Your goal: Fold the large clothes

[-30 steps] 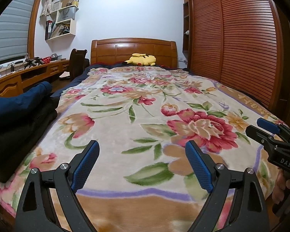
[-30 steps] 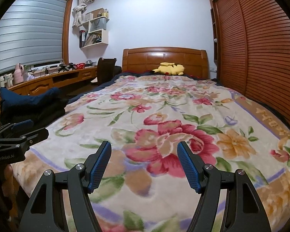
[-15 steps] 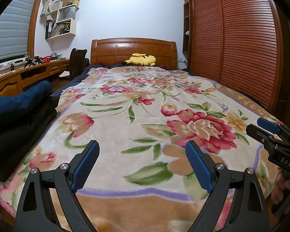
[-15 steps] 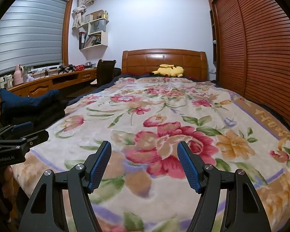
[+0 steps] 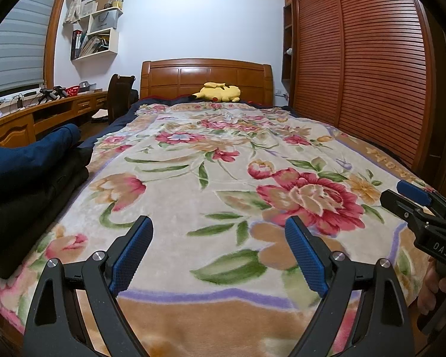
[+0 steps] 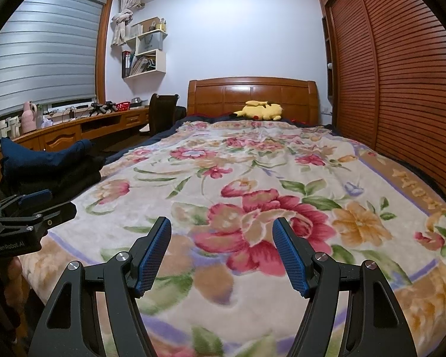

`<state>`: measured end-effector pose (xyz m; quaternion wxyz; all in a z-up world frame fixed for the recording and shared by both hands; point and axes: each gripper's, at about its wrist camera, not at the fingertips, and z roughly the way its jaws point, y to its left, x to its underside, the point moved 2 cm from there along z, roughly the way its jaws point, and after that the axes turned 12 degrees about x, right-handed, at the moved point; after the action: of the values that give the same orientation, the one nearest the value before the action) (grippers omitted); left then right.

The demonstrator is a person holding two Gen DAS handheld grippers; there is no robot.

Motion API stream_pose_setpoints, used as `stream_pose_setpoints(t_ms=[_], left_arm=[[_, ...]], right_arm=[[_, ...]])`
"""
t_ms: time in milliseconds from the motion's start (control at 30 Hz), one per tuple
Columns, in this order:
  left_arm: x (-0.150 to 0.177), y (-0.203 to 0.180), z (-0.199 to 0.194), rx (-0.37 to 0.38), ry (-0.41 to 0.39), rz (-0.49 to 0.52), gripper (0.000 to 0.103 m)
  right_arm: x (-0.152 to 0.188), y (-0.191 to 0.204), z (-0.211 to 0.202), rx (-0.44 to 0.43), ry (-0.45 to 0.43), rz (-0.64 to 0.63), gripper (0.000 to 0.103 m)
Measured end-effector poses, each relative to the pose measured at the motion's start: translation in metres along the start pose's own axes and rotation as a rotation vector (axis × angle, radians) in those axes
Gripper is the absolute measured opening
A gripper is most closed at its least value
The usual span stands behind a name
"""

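Observation:
A stack of folded dark clothes lies at the left edge of the bed, a navy garment [image 5: 29, 154] on top of black ones [image 5: 23, 205]; the same stack [image 6: 47, 163] shows in the right wrist view. My left gripper [image 5: 218, 232] hovers open over the foot of the floral blanket [image 5: 193, 184], nothing between its blue pads. My right gripper [image 6: 221, 232] is open too, empty, over the big red flower [image 6: 261, 226]. Each gripper appears at the edge of the other's view: the right gripper [image 5: 407, 196] at the right, the left gripper [image 6: 49, 202] at the left.
A yellow plush toy [image 5: 218, 92] rests by the wooden headboard [image 5: 206, 78]. A slatted wardrobe [image 5: 371, 68] runs along the right side. A long wooden desk [image 6: 74, 131] with a dark chair [image 6: 163, 113] stands on the left, under wall shelves [image 6: 145, 50].

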<state>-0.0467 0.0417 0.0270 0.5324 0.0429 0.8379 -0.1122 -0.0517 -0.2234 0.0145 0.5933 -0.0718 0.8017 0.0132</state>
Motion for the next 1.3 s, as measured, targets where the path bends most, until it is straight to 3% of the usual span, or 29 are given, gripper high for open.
stream_pose_setpoints(t_ms=[1300], left_arm=[[-0.0024, 0.0001, -0.0095, -0.002, -0.026, 0.001, 0.091]], right_arm=[[-0.0007, -0.0034, 0.0002, 0.002, -0.025, 0.008, 0.073]])
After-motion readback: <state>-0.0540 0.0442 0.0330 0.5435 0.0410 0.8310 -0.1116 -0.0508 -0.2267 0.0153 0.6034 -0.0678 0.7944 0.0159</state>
